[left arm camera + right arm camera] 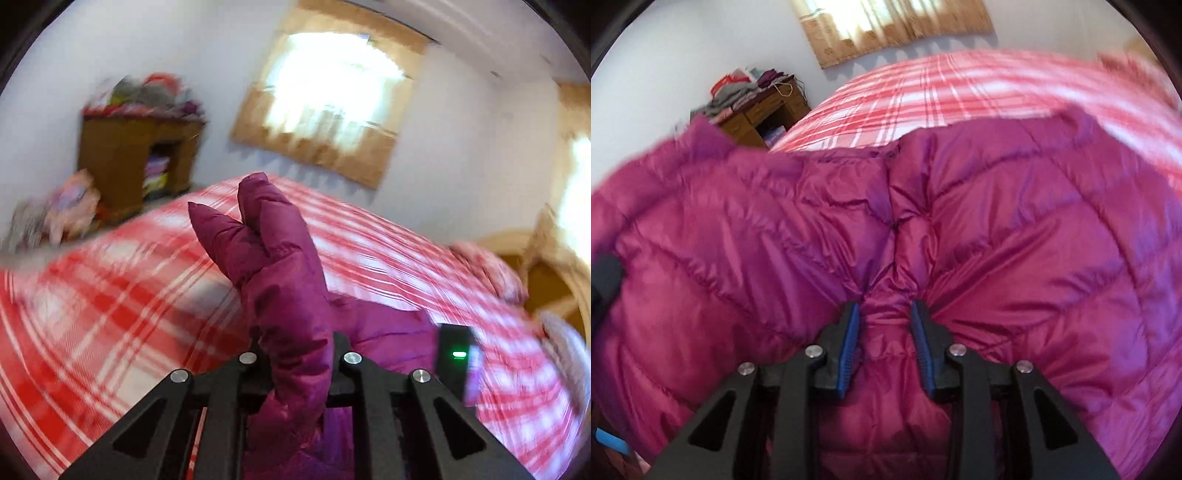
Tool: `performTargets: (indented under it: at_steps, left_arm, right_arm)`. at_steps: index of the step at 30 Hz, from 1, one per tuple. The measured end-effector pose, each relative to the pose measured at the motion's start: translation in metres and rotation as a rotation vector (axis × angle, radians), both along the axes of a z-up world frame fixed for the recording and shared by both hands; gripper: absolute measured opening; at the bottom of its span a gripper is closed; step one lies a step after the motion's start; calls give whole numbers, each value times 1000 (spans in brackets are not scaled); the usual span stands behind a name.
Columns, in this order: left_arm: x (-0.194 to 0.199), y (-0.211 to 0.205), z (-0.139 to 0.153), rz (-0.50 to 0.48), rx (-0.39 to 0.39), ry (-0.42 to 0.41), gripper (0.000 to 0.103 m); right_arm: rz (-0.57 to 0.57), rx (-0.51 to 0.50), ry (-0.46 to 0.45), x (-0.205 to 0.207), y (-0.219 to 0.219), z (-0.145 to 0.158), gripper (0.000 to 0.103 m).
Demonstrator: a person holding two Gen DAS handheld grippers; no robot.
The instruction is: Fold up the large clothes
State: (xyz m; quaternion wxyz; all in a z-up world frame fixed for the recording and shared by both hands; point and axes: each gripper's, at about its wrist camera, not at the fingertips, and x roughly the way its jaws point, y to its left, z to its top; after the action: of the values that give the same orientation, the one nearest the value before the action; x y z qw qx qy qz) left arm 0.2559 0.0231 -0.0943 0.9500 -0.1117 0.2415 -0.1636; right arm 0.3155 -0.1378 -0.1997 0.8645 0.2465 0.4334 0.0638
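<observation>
In the left wrist view, a wooden cabinet (133, 162) piled with clothes stands against the white wall at about ten o'clock, blurred by motion. The bed (110, 295), covered in red and white plaid, fills the middle and lower part of the frame. The left tongs (295, 354) are clamped on a bunched fold of the magenta puffer jacket (280, 266), which rises from between the black fingers toward twelve o'clock and splits into two padded lobes above the bed. A curtained window (332, 96) glows at one o'clock, and a black device with a green light (458, 354) sits at four o'clock beside more of the jacket. In the right wrist view, the jacket spreads across nearly the whole frame, lying on the bed with the plaid showing at twelve to two o'clock. The right tongs (884, 314) pinch a gathered ridge of its quilted fabric, the blue pads (849, 354) pressing in from both sides at six o'clock.
</observation>
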Motion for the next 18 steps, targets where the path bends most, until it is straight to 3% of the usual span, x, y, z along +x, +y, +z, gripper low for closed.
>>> performTargets:
  at_steps: [4, 7, 12, 18]
  left_arm:
    - [-20, -18, 27, -80, 135, -66, 13]
    - [-34, -27, 33, -115, 225, -81, 13]
    - [-49, -54, 28, -186, 373, -118, 13]
    - [-48, -101, -4, -284, 459, -87, 14]
  right_arm:
    - [80, 298, 36, -3, 22, -8, 34]
    - [166, 415, 50, -4, 38, -10, 31]
    - [131, 402, -18, -27, 0, 12, 28]
    - [-36, 280, -58, -65, -101, 29, 30]
